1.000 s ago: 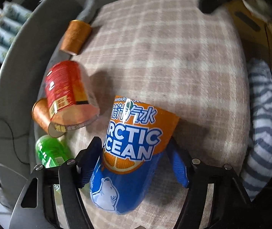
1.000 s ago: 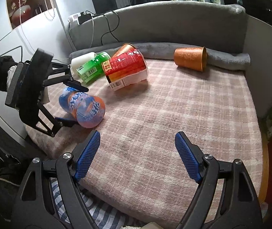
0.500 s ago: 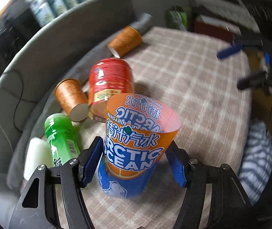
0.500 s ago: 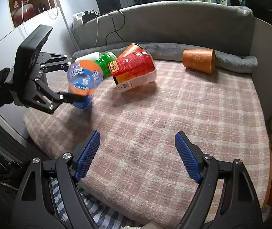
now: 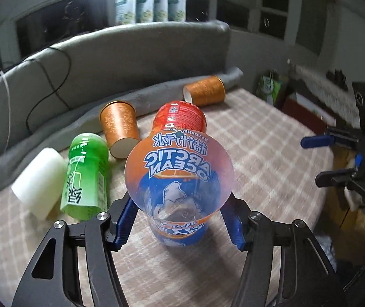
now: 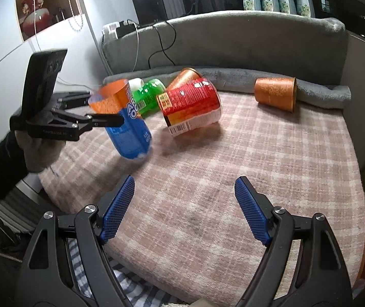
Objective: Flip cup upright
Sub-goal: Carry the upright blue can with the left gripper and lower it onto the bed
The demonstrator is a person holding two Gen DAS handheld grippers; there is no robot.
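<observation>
Right wrist view alone shows cup [image 6: 128,125] tilted, base above blanket [image 6: 233,168].

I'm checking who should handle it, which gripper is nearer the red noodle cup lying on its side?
Left. The left gripper, holding the Arctic Ocean cup, sits just before the red noodle cup; the right gripper hangs farther back, empty.

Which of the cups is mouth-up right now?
Only the blue-and-orange Arctic Ocean cup, clamped in the left gripper, open mouth up and slightly tilted. The red cup, green cup and both orange paper cups lie on their sides.
</observation>
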